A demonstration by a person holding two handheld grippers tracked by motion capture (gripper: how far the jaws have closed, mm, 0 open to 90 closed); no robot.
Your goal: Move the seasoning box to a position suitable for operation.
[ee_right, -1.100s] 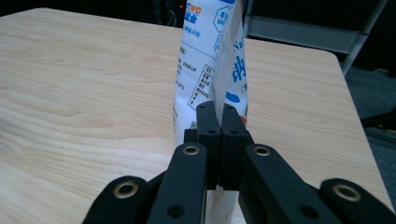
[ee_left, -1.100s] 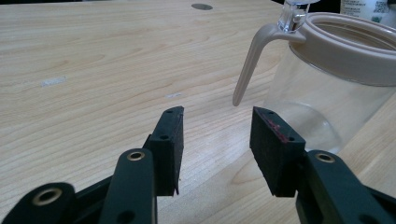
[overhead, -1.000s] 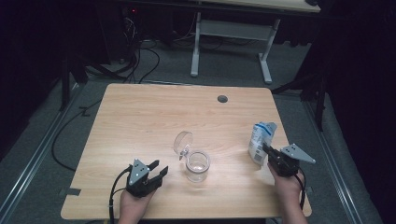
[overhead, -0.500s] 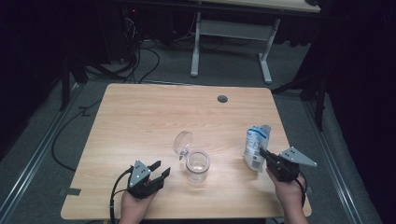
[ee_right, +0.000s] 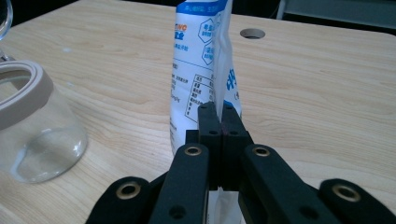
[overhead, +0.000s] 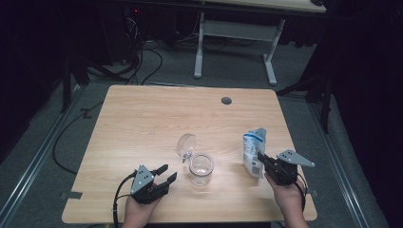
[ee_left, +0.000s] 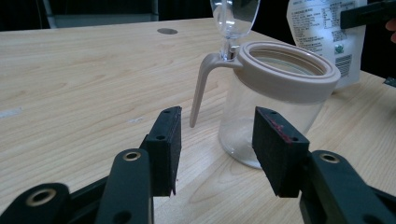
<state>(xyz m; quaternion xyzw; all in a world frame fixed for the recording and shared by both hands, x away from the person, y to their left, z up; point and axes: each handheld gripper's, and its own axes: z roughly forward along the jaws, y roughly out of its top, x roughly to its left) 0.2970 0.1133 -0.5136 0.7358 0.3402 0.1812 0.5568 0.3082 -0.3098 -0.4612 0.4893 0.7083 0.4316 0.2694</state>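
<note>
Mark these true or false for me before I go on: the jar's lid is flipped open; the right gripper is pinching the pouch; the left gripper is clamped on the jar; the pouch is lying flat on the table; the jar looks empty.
1. The glass jar has its clear lid flipped open. True.
2. The right gripper is shut on the white and blue pouch. True.
3. The left gripper is clamped on the jar. False: its jaws stand open, short of the jar, with nothing between them.
4. The pouch lies flat on the table. False: it stands upright in the right gripper's pinch.
5. The jar looks empty. True: clear glass, no contents visible.
</note>
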